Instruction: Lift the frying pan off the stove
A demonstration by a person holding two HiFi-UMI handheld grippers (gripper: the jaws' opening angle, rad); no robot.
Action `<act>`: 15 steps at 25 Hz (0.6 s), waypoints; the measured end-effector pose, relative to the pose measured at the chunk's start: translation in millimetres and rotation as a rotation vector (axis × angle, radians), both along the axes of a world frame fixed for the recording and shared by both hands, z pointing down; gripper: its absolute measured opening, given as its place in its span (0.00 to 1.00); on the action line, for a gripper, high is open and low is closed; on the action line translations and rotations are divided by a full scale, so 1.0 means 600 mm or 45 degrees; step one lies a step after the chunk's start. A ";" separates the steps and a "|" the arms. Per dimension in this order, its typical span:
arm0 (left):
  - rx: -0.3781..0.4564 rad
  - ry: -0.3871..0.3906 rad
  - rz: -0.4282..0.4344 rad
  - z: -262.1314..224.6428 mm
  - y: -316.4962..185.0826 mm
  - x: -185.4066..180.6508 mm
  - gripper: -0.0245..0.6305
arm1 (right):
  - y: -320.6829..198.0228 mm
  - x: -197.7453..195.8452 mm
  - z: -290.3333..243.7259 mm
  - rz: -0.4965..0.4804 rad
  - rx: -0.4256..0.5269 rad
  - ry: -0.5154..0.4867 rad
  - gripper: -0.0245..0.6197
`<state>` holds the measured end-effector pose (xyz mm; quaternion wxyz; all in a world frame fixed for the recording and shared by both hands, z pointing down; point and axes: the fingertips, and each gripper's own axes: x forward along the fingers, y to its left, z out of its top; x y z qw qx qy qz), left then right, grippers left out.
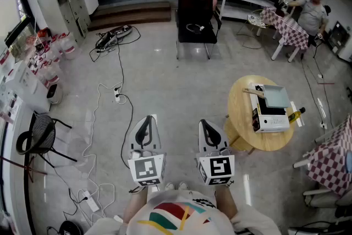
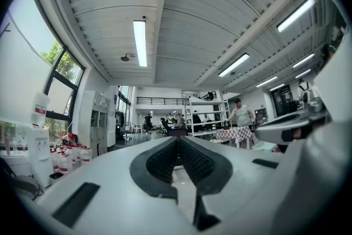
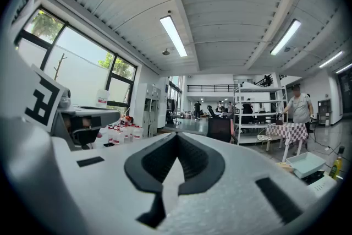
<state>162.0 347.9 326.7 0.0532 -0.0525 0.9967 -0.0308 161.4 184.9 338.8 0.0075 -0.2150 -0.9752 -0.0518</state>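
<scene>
A pale blue square frying pan [image 1: 273, 95] with a wooden handle sits on a white stove [image 1: 272, 116] on a round wooden table [image 1: 242, 113], to my front right. The right gripper view shows the pan [image 3: 306, 163] low at the right edge. My left gripper [image 1: 146, 120] and right gripper [image 1: 205, 124] hang side by side over the floor, well short of the table. Both point forward and are shut with nothing between their jaws. The left gripper [image 2: 177, 143] and right gripper [image 3: 177, 138] each show their ribbed pads meeting.
A yellow-and-black bottle [image 1: 296, 114] lies beside the stove. A black chair [image 1: 196, 22] stands ahead, cables [image 1: 118, 97] trail over the floor at left, and a black stool [image 1: 38, 135] is further left. Checkered tables [image 1: 290, 31] and a person [image 1: 312, 9] are at the back right.
</scene>
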 end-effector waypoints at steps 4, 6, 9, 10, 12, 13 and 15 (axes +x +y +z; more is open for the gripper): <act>-0.007 -0.006 0.000 -0.004 -0.001 -0.002 0.05 | -0.003 -0.003 0.003 0.003 0.003 0.005 0.03; -0.003 -0.009 -0.001 -0.004 -0.002 -0.002 0.05 | -0.006 -0.003 0.007 0.004 0.006 0.013 0.03; 0.005 -0.008 -0.002 -0.001 -0.001 -0.007 0.05 | -0.008 -0.005 0.010 -0.001 0.004 0.016 0.03; 0.007 -0.005 -0.002 0.000 -0.001 -0.010 0.05 | -0.008 -0.007 0.010 -0.002 0.004 0.014 0.03; 0.008 0.001 -0.001 0.002 -0.004 -0.013 0.06 | -0.010 -0.009 0.009 -0.001 0.002 0.011 0.03; 0.009 0.004 0.000 0.003 -0.005 -0.014 0.05 | -0.011 -0.009 0.009 -0.002 -0.001 0.015 0.03; 0.012 0.014 0.000 0.004 -0.010 -0.015 0.05 | -0.014 -0.008 0.013 -0.009 -0.008 0.027 0.03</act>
